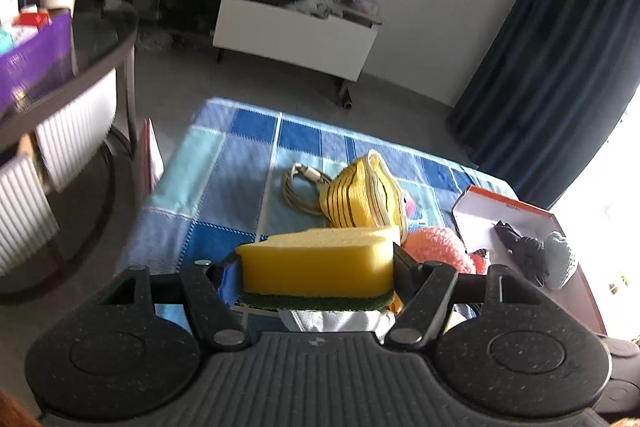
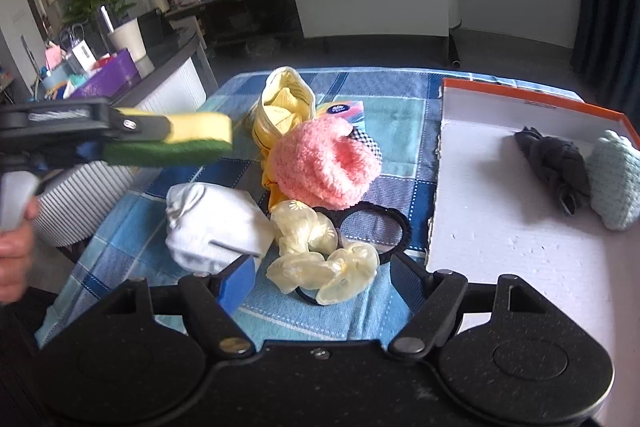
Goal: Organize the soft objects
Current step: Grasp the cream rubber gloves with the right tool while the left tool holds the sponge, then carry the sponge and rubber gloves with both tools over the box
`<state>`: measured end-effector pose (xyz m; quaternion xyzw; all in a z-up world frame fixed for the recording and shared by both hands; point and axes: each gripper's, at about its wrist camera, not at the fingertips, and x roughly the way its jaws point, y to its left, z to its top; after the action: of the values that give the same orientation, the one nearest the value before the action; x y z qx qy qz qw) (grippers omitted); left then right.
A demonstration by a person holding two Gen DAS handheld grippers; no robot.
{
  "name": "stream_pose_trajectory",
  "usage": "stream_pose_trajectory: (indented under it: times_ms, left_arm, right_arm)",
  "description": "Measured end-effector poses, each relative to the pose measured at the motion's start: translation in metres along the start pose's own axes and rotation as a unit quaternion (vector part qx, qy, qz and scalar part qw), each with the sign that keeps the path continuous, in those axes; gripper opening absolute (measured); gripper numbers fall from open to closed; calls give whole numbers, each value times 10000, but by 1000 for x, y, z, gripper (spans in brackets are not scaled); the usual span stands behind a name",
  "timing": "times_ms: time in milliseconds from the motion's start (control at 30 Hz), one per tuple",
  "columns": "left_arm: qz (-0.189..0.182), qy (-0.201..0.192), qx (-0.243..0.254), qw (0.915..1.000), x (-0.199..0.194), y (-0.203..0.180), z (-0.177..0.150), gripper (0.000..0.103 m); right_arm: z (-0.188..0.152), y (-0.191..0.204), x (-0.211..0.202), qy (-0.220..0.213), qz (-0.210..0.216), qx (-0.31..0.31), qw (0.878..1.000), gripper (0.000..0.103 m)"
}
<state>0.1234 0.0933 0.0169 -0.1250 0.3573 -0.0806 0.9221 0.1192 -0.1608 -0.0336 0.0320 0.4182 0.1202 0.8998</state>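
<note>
Left wrist view: sponge hides left gripper's fingertips.

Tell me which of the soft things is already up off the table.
The yellow sponge with the green scouring side: it is clamped in the left tongs above the cloth. The pink fuzzy sock, white bundle and the others lie below.

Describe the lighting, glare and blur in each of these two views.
Left wrist view: blown-out daylight at the right edge, blurred side table at left, sharp sponge in the left tongs. Right wrist view: even light, soft shadows inside the white box, slightly smeared sponge, fisheye bending on the room; the open right tongs are crisp.
</note>
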Motion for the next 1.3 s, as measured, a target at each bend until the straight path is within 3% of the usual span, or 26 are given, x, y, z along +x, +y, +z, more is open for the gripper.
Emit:
stream_pose_trajectory:
  times_ms: [133, 167, 200, 233, 400, 867, 1300]
  left_arm:
    - [-40, -104, -112, 9999, -13, 0, 0, 72]
    - [-35, -138, -147, 9998, -15, 0, -1, 72]
    - [-27, -154, -166, 9997, -17, 0, -1, 72]
    - [-28, -158, -171, 9997, -18, -1, -2, 72]
    - [-1, -167, -152, 9997, -23, -5, -7, 72]
    - [-55, -381, 15, 9993, -37, -42, -16, 71]
    - [256, -542, 490, 9970, -40, -89, -25, 71]
  right_arm:
    - [1, 7, 18, 226, 61, -185, 9996, 88]
    - [0, 10, 22, 271, 35, -250, 9993, 83]
    - [-1, 12, 24, 292, 2, -303, 9991, 65]
    - [-3, 14, 25, 286, -10, -338, 9990, 57]
    - [-3, 11, 5, -20, -48, -291, 9996, 35]
    - [13, -17, -74, -928, -198, 238, 9952, 33]
    - [10, -28, -97, -1106, -482, 415, 9918, 33]
